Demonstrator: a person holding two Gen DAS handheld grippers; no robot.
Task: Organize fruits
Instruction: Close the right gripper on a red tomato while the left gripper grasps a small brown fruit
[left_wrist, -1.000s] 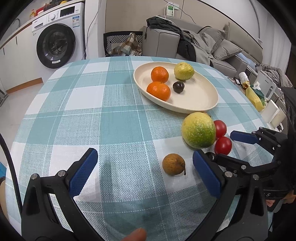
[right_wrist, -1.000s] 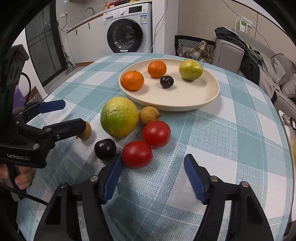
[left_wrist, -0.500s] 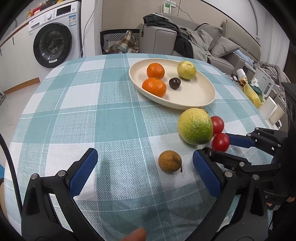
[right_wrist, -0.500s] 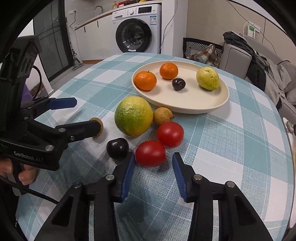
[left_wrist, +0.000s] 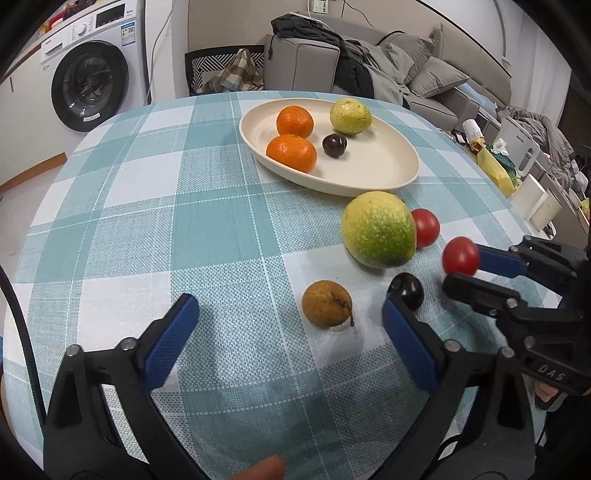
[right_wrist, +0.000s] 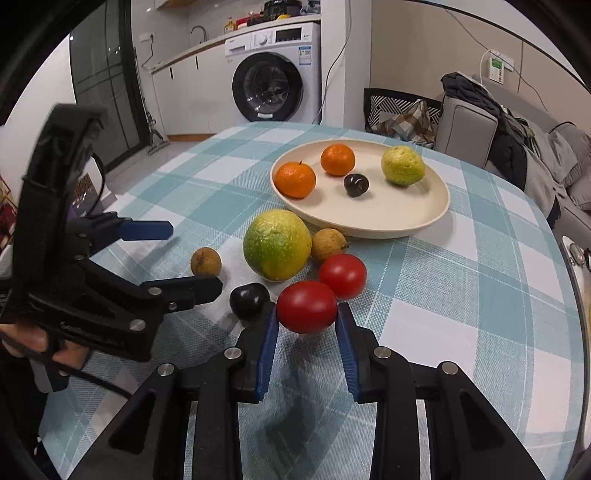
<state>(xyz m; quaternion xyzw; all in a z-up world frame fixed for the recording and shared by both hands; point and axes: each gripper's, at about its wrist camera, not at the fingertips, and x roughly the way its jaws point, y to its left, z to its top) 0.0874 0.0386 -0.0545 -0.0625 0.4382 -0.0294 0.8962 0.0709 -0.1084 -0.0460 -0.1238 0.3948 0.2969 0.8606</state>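
My right gripper (right_wrist: 306, 316) is shut on a red tomato (right_wrist: 306, 306) and holds it just above the cloth; the tomato also shows in the left wrist view (left_wrist: 460, 255). My left gripper (left_wrist: 291, 339) is open and empty, with a small brown fruit (left_wrist: 327, 303) between its fingers' reach. On the table lie a big green-yellow citrus (right_wrist: 277, 243), a second tomato (right_wrist: 342, 275), a dark plum (right_wrist: 249, 301) and two brown fruits (right_wrist: 205, 261) (right_wrist: 328, 243). The cream plate (right_wrist: 406, 218) holds two oranges (right_wrist: 295, 180), a plum (right_wrist: 356, 184) and a yellow-green fruit (right_wrist: 402, 165).
The round table has a teal checked cloth (left_wrist: 184, 206). A washing machine (right_wrist: 275, 79), a chair (right_wrist: 399, 110) and a sofa with clothes (left_wrist: 369, 70) stand beyond the far edge. Boxes and bags (left_wrist: 517, 173) sit to the right.
My right gripper has closed on the near tomato and lifted it slightly off the cloth. The left gripper stays open and has drifted a little closer to the small brown fruit.
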